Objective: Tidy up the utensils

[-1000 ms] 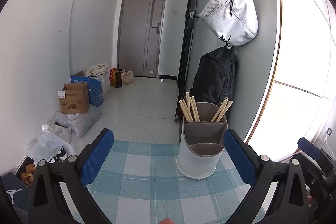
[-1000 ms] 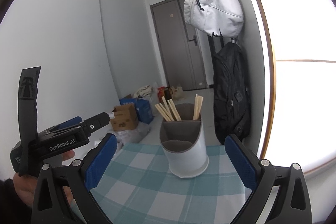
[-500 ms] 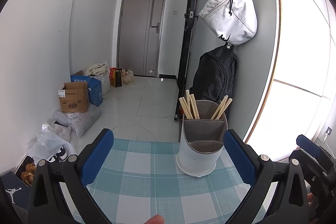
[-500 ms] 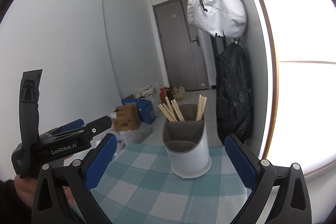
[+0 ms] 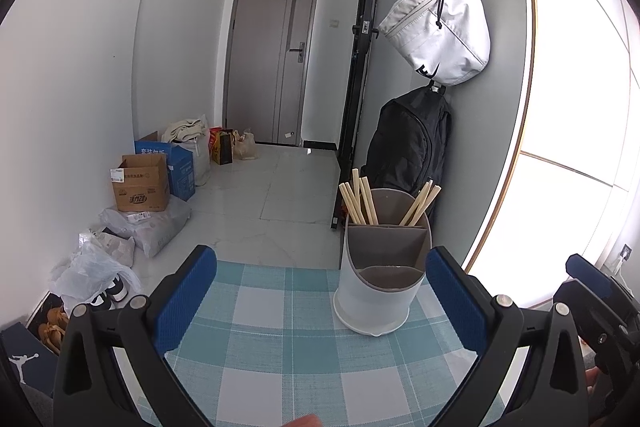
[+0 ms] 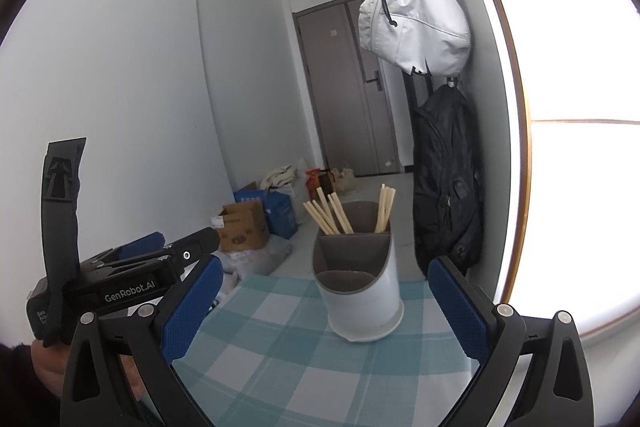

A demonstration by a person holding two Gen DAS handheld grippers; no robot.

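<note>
Utensil holder (image 5: 378, 279): a white round tub with a grey divided insert, standing upright on the table (image 5: 280, 347) near its far edge, toward the far right corner. The table is wearing a teal-and-white checked cloth.

Chopsticks (image 5: 358, 201): pale wooden sticks standing in the two rear compartments of the holder, one bunch leaning left in the left rear section, a smaller bunch (image 5: 420, 201) leaning right in the right rear section. The front compartment is showing only its grey floor.

Left tool (image 5: 320, 301): hovering over the near part of the table, its blue-padded fingers (image 5: 184, 303) spread wide and gripping nothing. The holder is sitting beyond the fingertips, nearer the right finger.

Right tool (image 6: 320, 307): likewise hanging above the table with fingers splayed apart and nothing between them, the holder lying ahead and between the pads.

Surroundings: a white bag (image 5: 440, 35) and a black backpack (image 5: 412, 143) are hanging on the wall beyond the far edge; cardboard boxes (image 5: 140, 183) and plastic bags (image 5: 92, 267) are lying on the floor by a grey door (image 5: 272, 55).
</note>
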